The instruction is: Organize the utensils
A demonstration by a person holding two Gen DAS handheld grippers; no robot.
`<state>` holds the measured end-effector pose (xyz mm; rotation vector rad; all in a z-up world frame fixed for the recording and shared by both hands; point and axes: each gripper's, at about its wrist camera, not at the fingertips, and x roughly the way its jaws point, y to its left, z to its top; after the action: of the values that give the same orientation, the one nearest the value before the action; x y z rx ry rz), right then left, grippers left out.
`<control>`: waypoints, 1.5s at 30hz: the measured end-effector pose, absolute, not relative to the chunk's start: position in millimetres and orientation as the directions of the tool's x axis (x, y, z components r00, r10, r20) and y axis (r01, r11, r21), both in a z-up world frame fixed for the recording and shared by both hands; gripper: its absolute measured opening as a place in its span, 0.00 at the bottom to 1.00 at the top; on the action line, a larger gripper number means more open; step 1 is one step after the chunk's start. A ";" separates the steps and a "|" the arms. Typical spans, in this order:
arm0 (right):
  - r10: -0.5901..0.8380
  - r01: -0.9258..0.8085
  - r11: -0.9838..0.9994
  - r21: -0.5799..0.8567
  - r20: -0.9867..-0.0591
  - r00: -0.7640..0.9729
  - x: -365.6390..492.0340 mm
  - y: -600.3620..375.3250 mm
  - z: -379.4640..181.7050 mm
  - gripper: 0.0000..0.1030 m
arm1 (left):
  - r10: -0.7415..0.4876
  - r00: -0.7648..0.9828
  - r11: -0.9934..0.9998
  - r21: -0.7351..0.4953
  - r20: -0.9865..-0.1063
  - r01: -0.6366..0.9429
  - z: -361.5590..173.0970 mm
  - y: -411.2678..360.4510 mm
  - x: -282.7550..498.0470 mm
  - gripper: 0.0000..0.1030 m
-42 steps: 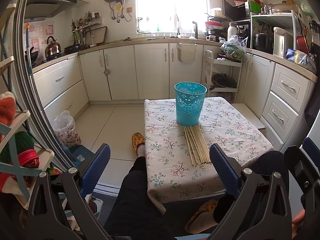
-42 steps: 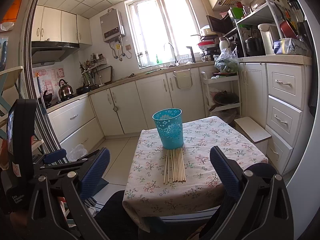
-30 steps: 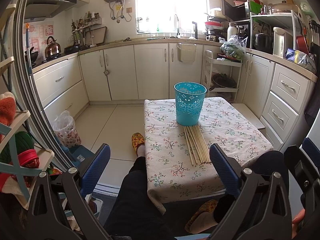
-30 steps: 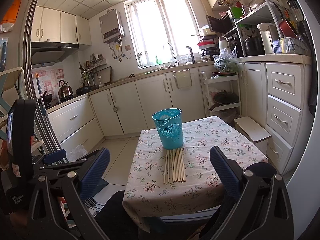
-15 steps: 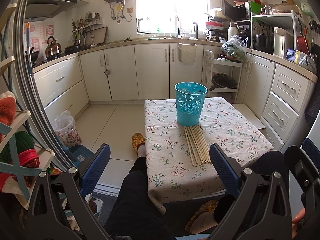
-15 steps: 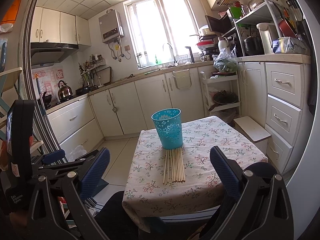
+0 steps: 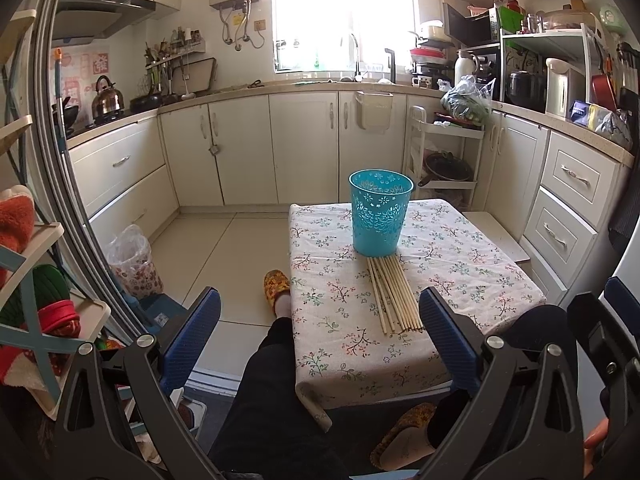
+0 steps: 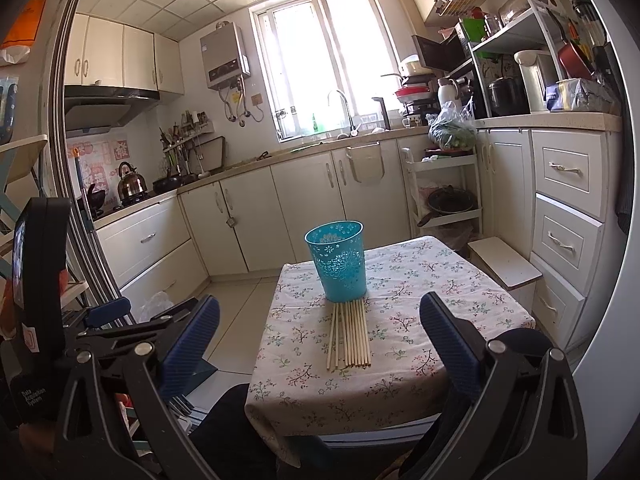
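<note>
A row of several pale wooden chopsticks lies side by side on a small table with a floral cloth. A teal perforated holder stands upright just behind them, touching their far ends. The same chopsticks and holder show in the right wrist view on the cloth. My left gripper is open and empty, held back from the table's near edge. My right gripper is open and empty, also short of the table.
The person's legs and patterned slippers are beside and under the table. Cream cabinets line the back and right. A white rolling cart stands at the back right. A bagged bin sits on the floor at left.
</note>
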<state>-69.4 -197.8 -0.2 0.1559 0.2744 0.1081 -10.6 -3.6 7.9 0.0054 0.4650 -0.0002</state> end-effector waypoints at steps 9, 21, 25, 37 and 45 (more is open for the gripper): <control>0.109 -0.032 0.980 0.198 -0.392 0.914 -16.5 -216.7 -20.4 0.93 | -0.104 0.765 0.991 -0.130 -0.635 0.027 -22.0 11.7 30.1 0.93; 0.112 -0.037 0.992 0.120 -0.709 0.697 173.2 -234.1 -121.7 0.47 | -0.029 0.592 0.998 -0.052 -0.806 -0.021 -96.4 24.9 111.3 0.93; 0.122 -0.040 0.991 0.127 -0.752 0.647 223.5 -233.9 -146.5 0.37 | -0.017 0.549 0.997 -0.052 -0.835 -0.048 -117.2 30.0 137.1 0.93; 0.118 -0.075 0.993 0.092 -0.798 0.591 285.6 -221.1 -174.9 0.28 | -0.051 0.478 0.996 -0.083 -0.877 -0.046 -153.0 18.2 190.0 0.93; 0.104 -0.158 0.987 0.016 -0.817 0.568 290.4 -216.4 -175.0 0.24 | -0.041 0.483 0.997 -0.065 -0.875 -0.033 -163.2 4.4 222.7 0.93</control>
<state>290.4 -216.4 -175.0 -0.0611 0.9551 0.1537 222.7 4.4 -163.2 -0.0764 1.0673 -0.0045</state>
